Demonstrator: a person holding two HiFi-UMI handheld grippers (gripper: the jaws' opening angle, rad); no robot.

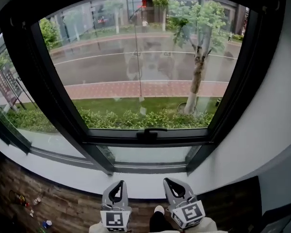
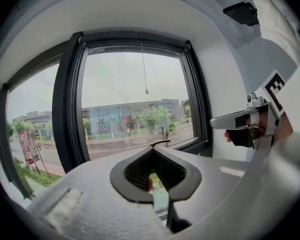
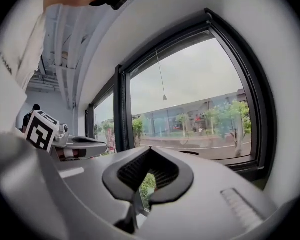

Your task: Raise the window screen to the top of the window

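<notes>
A large black-framed window [image 1: 63, 106] fills the head view, its pane showing the street and a tree with no screen over the glass. A thin pull cord [image 1: 137, 57] hangs down the middle and ends in a small weight [image 1: 141, 99]. A black handle [image 1: 149, 131] sits on the lower frame. My left gripper [image 1: 117, 185] and right gripper [image 1: 170, 183] are low, side by side below the sill, both shut and empty, pointing at the window. The left gripper view shows its closed jaws [image 2: 152, 151] and the cord [image 2: 144, 69]. Closed jaws [image 3: 149, 151] also show in the right gripper view.
A white sill [image 1: 63, 171] runs under the window, with white wall to the right [image 1: 276, 110]. Small items lie on the wooden floor at the left [image 1: 19, 198]. A second pane [image 1: 9, 91] adjoins at the left. The person's shoe [image 1: 159, 210] is between the grippers.
</notes>
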